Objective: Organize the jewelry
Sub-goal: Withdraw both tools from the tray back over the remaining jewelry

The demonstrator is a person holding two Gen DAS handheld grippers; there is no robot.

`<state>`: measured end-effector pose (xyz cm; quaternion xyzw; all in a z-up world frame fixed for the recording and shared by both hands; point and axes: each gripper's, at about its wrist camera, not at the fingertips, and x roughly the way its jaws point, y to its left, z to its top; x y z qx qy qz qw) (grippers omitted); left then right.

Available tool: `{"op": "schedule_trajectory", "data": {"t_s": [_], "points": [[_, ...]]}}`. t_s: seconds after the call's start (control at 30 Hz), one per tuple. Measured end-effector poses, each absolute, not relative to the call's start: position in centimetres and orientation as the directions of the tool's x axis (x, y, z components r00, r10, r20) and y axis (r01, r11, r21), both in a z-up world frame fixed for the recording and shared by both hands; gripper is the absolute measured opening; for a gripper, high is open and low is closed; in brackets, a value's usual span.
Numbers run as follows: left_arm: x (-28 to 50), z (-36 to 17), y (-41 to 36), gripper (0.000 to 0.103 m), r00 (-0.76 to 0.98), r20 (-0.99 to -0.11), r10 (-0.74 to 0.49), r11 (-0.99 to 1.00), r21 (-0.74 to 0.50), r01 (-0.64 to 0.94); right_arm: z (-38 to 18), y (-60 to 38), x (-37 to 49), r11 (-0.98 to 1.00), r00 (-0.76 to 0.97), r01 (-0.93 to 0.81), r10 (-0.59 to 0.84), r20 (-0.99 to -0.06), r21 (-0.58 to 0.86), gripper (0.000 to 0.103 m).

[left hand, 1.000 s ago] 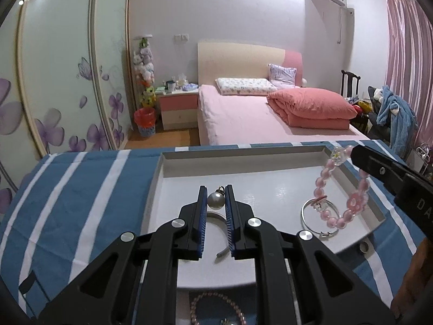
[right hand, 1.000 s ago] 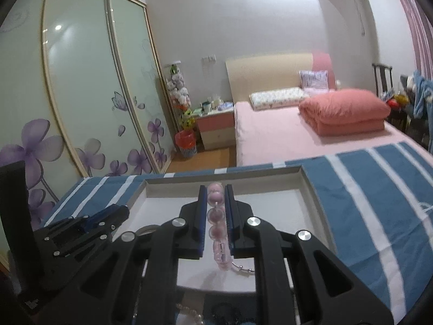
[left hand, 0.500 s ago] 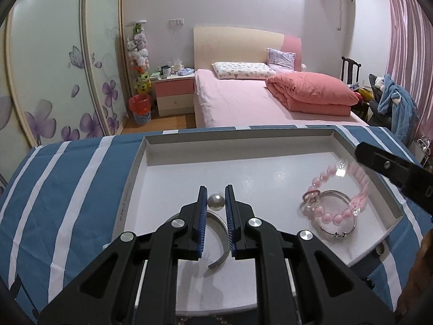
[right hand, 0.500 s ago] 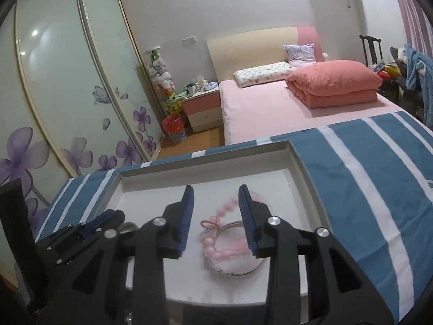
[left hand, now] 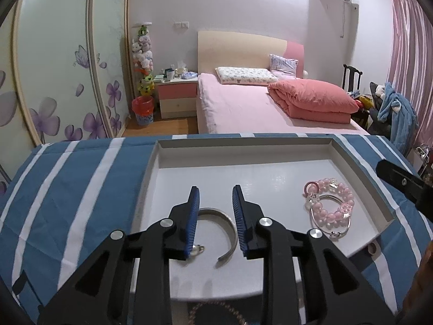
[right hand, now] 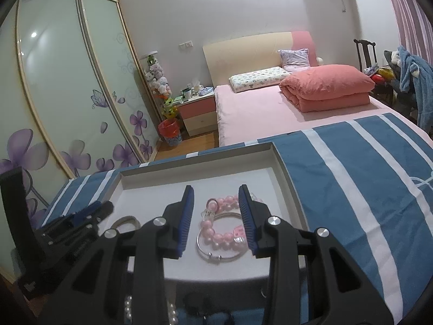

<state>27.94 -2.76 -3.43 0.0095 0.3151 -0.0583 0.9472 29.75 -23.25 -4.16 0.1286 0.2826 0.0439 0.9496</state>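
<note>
A white tray (left hand: 243,146) (right hand: 194,162) lies on the blue striped cloth. My left gripper (left hand: 216,189) hangs over its near left part. Its jaws are opening and press on nothing. Beneath them a silver open cuff (left hand: 213,210) with a pearl end (left hand: 195,249) lies flat on the tray. My right gripper (right hand: 215,188) stands open above a pink bead bracelet (right hand: 222,230) (left hand: 328,203), which rests on a thin silver bangle (right hand: 219,257) at the tray's right. The cuff (right hand: 125,220) also shows in the right wrist view, beside the left gripper's fingers (right hand: 81,216).
A pearl string (left hand: 211,311) (right hand: 127,308) lies on the cloth just in front of the tray. A small ring (left hand: 373,249) sits by the tray's near right corner. Striped cloth (left hand: 67,189) spreads to both sides. A pink bed stands beyond the table's far edge.
My left gripper let go of the pearl cuff, which now lies on the tray. My right gripper released the pink bracelet onto the silver bangle and stays open over it.
</note>
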Motion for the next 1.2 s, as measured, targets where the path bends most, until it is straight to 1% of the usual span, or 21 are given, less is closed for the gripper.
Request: {"op": "schedule_trajectory", "data": {"t_s": [0.13,0.37,0.5,0.63,0.67,0.7,0.77,0.83,0.9,1.03,1.2], "points": [[26.3,-2.7,-1.6,0.027,0.803,-0.587,-0.102,0.993,-0.016,0.114,-4.2,-23.7,28.2,0.967,0.829,-0.012,0.153,-0.539,0.255,0.035],[22.3,-3.2,1.1,0.027,0.788,-0.61,-0.084,0.996,-0.019,0.092,-5.2,-24.3,24.9,0.973,0.796,-0.023,0.155,-0.585,0.228,0.035],[20.8,-3.9,2.0,0.031,0.77,-0.635,-0.073,0.997,-0.02,0.077,-6.0,-24.4,23.2,0.977,0.773,-0.031,0.158,-0.615,0.213,0.035],[19.5,-4.6,2.9,0.033,0.75,-0.657,-0.073,0.997,-0.03,0.07,-7.3,-23.9,21.5,0.978,0.735,-0.064,0.179,-0.654,0.196,0.035],[19.3,-4.8,3.0,0.036,0.746,-0.662,-0.073,0.997,-0.033,0.068,-7.8,-23.6,21.1,0.979,0.72,-0.081,0.187,-0.669,0.186,0.035],[19.0,-4.8,3.2,0.04,0.743,-0.665,-0.076,0.997,-0.036,0.069,-8.0,-23.4,20.9,0.98,0.709,-0.094,0.191,-0.679,0.177,0.036],[18.6,-5.1,3.1,0.043,0.735,-0.672,-0.085,0.996,-0.042,0.078,-8.8,-22.8,20.3,0.979,0.684,-0.126,0.203,-0.701,0.161,0.038],[18.3,-5.3,3.1,0.045,0.733,-0.674,-0.091,0.995,-0.04,0.087,-9.2,-22.2,20.0,0.977,0.666,-0.151,0.211,-0.715,0.147,0.042],[18.2,-5.3,2.9,0.049,0.73,-0.677,-0.1,0.994,-0.039,0.1,-9.6,-21.5,19.6,0.976,0.648,-0.176,0.211,-0.732,0.125,0.049],[18.0,-5.6,2.5,0.049,0.722,-0.683,-0.109,0.993,-0.038,0.114,-10.4,-20.2,19.7,0.974,0.619,-0.213,0.199,-0.76,0.081,0.051],[18.1,-6.1,2.3,0.049,0.71,-0.696,-0.107,0.993,-0.046,0.105,-11.3,-19.4,20.4,0.973,0.595,-0.228,0.171,-0.786,0.039,0.052]]}}
